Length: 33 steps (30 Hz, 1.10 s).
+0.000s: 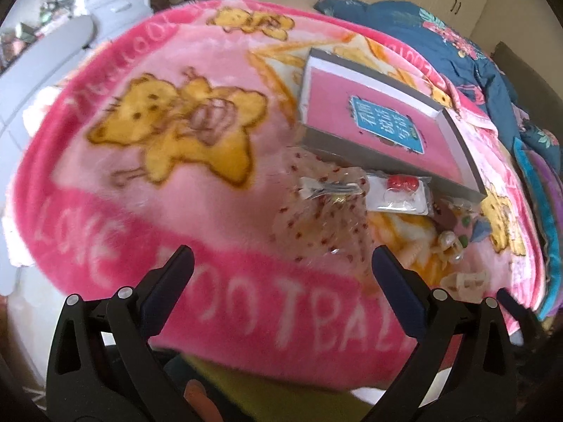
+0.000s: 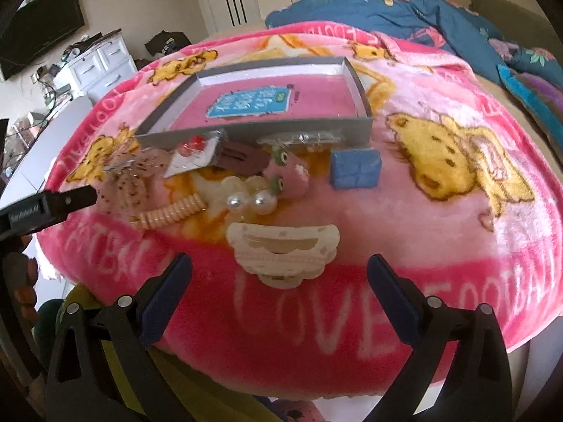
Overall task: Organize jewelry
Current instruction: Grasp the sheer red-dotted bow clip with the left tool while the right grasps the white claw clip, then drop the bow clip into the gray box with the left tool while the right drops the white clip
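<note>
Right wrist view shows nearly all of the work ahead of me: the grey tray (image 2: 355, 81) with its pink floor sits in the upper middle of the frame on the pink blanket (image 2: 440, 232), and I can see nothing inside it except a blue printed label. Every piece lies outside, strewn along the tray's near wall toward the centre of the frame.

My right gripper (image 2: 279, 274) is spread wide and empty, hovering just short of the cream claw clip (image 2: 281, 249), the nearest item, at lower centre. Beyond it lie a pair of pearl beads (image 2: 248, 204), a coiled peach hair tie (image 2: 169, 214), a pink piece with green spots (image 2: 286, 176), a brown clip (image 2: 242, 158) and a small blue box (image 2: 355, 168). A carded packet with red beads (image 2: 191, 156) leans against the tray wall.

In the left wrist view, my left gripper (image 1: 281, 267) is also spread and empty, pointed at a dotted sheer pouch (image 1: 323, 211) at centre frame. I judge the sorting barely begun.
</note>
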Tool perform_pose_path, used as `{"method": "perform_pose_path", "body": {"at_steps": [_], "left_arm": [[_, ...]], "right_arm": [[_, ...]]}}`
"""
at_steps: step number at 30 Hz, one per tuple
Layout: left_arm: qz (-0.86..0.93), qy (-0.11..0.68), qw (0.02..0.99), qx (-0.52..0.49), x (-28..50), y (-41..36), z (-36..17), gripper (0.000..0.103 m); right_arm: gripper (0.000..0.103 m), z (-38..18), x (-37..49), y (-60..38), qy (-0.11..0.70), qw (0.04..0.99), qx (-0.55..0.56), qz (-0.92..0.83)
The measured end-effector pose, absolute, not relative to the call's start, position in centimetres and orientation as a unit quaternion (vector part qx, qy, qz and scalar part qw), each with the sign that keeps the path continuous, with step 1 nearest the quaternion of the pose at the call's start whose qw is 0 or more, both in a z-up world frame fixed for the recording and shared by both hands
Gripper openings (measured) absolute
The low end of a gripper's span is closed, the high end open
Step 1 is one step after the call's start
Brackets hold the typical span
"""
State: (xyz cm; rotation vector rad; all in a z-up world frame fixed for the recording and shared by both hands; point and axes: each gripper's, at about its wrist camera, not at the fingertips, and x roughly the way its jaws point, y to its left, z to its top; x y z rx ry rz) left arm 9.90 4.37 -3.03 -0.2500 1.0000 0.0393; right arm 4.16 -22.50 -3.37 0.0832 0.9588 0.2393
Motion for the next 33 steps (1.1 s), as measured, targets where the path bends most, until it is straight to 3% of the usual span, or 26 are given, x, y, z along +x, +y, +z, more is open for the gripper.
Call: {"method": "perform_pose_path", "body": {"at_steps": [9, 11, 12, 14, 15, 17, 19, 33], "left_arm": [[-0.005, 0.489, 0.862, -0.134, 14.2, 3.2, -4.9, 0.095], [0.004, 0.494, 0.86, -0.125, 14.8, 3.0, -5.3, 0.091], [0.005, 0.496, 0.86, -0.119, 15.2, 2.9, -5.5, 0.087], [0.004, 0.499, 0.859, -0.114, 15.4, 2.8, -5.8, 0.067], [-0.002, 0.5, 0.859, -0.11, 15.5, 2.6, -5.9, 0.061], [-0.008, 0.499, 0.86, -0.103, 15.4, 2.3, -6.1, 0.04], [-0.005, 0.49, 0.867, -0.087, 15.2, 2.0, -5.8, 0.031], [-0.024, 0.431, 0.899, -0.079, 14.3, 2.1, 0.0, 0.026]], "right_arm": [[0.098, -5.5, 5.4, -22.5, 0.478, 0.87, 0.045, 0.112], [0.092, -5.6, 5.6, -22.1, 0.474, 0.872, 0.037, 0.113], [0.085, -5.7, 5.7, -22.0, 0.472, 0.874, 0.033, 0.114], [0.074, -5.6, 6.0, -22.0, 0.468, 0.876, 0.027, 0.117], [0.07, -5.6, 6.1, -22.0, 0.465, 0.877, 0.025, 0.12], [0.067, -5.4, 6.2, -22.0, 0.459, 0.88, 0.019, 0.123], [0.067, -5.1, 6.0, -22.2, 0.455, 0.881, 0.017, 0.127], [0.067, -0.7, 6.5, -25.9, 0.399, 0.911, 0.009, 0.1]]}}
